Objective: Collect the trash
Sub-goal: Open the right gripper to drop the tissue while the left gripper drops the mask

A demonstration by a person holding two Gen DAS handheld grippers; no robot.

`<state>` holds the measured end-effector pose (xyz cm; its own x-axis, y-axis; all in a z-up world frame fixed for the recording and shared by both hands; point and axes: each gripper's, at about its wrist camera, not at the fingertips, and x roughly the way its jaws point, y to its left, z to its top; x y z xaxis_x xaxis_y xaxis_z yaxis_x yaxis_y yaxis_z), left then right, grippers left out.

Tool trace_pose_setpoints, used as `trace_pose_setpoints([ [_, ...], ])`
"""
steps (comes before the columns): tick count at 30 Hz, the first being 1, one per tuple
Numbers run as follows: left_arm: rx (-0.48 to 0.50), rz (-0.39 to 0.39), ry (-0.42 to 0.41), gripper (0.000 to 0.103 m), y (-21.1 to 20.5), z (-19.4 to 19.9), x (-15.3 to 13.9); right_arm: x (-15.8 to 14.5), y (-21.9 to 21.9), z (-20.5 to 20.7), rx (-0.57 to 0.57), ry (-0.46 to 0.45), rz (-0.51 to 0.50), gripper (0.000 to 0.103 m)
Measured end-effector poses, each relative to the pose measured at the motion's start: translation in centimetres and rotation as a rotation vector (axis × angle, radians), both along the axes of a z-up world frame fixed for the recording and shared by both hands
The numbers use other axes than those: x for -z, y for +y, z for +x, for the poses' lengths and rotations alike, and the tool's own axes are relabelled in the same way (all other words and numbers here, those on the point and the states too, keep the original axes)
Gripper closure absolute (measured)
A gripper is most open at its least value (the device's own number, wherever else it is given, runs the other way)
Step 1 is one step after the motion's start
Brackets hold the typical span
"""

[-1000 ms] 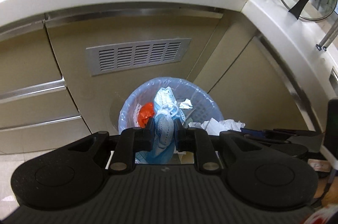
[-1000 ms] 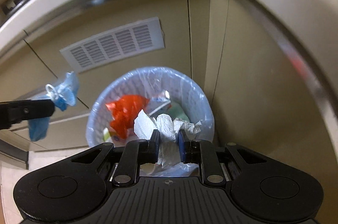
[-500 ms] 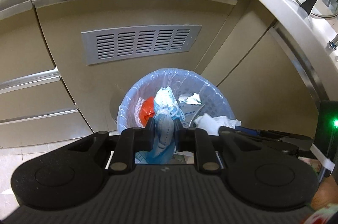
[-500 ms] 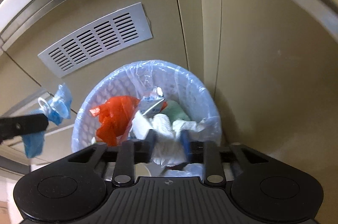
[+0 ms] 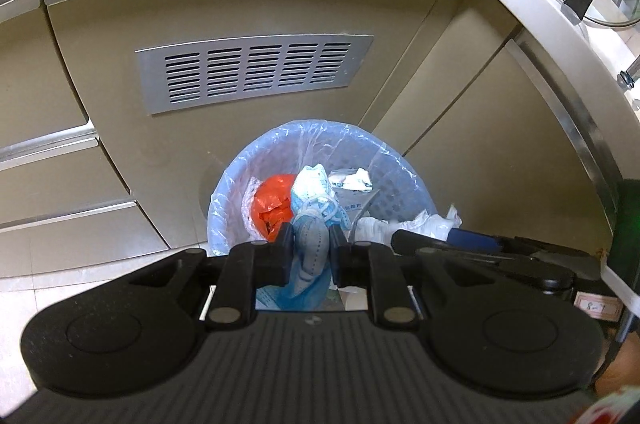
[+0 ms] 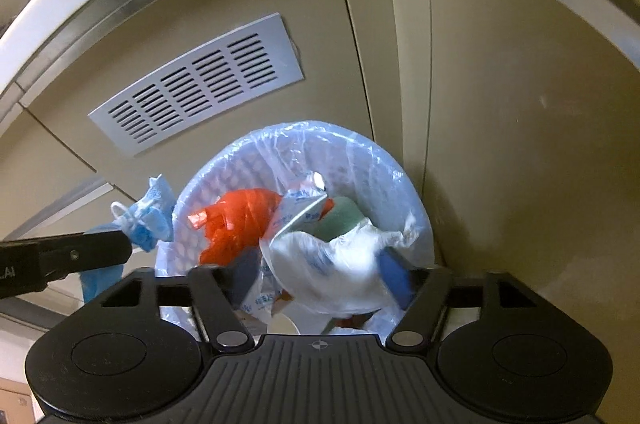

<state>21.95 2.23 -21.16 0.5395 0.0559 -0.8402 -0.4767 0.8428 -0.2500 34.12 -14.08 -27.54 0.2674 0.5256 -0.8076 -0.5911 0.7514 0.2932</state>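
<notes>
Tilting down over the bin [image 5: 320, 152], left tool [image 5: 310, 244] grips a mask [image 5: 312, 240]; right tool [image 6: 320, 274] has just been opening.

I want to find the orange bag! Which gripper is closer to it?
Left. The left gripper, clamping a blue mask, is right beside the orange bag; the right gripper is farther, over white tissue.

Bin mouth: I see the lined wastebasket [image 6: 376, 160] open from above, its far half free.
Blocked: white crumpled tissue [image 6: 340, 264] fills the near right side; orange bag [image 6: 236, 220] the left.
Behind: cabinet door with vent [image 5: 252, 76] close.
</notes>
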Motion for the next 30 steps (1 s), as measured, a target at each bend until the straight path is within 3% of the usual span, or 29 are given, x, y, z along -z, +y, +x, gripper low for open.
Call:
trace_pose_setpoints([
  [5, 0.002, 0.002, -0.003, 0.087, 0.1, -0.2, -0.2, -0.2, -0.1, 0.1, -0.014, 0.003, 0.025, 0.032],
  [17, 0.01, -0.005, 0.003, 0.087, 0.1, 0.2, 0.0, -0.7, -1.1, -0.1, -0.012, -0.003, -0.027, 0.032],
  [30, 0.012, 0.008, -0.011, 0.076, -0.6, 1.3, 0.3, -2.0, -1.9, -0.4, -0.011, 0.002, -0.018, 0.032],
])
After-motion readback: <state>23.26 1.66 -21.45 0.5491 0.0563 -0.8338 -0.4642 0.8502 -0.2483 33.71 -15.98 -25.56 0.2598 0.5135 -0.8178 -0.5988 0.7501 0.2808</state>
